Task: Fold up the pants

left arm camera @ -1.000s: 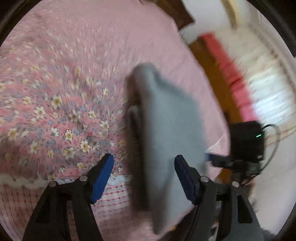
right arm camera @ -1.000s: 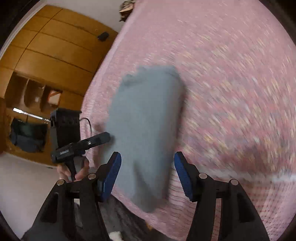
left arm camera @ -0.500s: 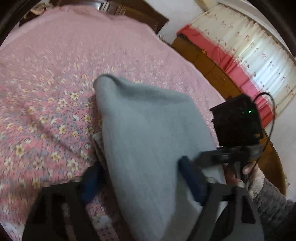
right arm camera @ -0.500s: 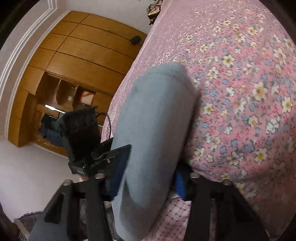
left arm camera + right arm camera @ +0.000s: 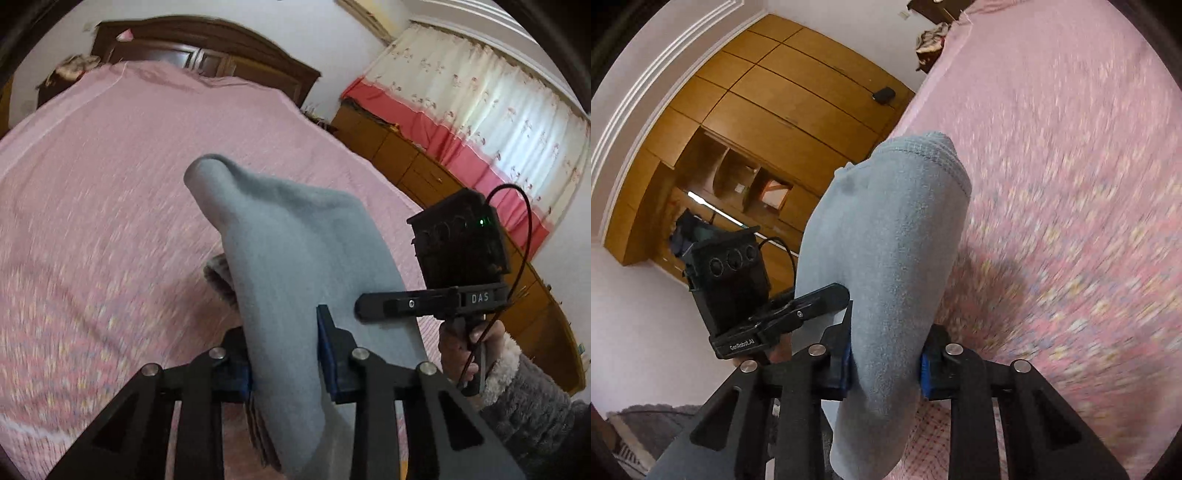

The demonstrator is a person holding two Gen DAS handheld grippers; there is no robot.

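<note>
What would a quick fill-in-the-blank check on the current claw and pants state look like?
1. The left claw is shut on the ____ pants.
2. The right claw is ____ on the same pants.
3. The bedspread under them is mostly ____ in colour.
4. Beside the bed in the right wrist view stands a wooden ____.

Missing words: grey; shut; pink; wardrobe

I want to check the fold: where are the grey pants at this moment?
In both wrist views the grey pants are held above the pink bedspread, clamped in the left gripper and the right gripper.
</note>
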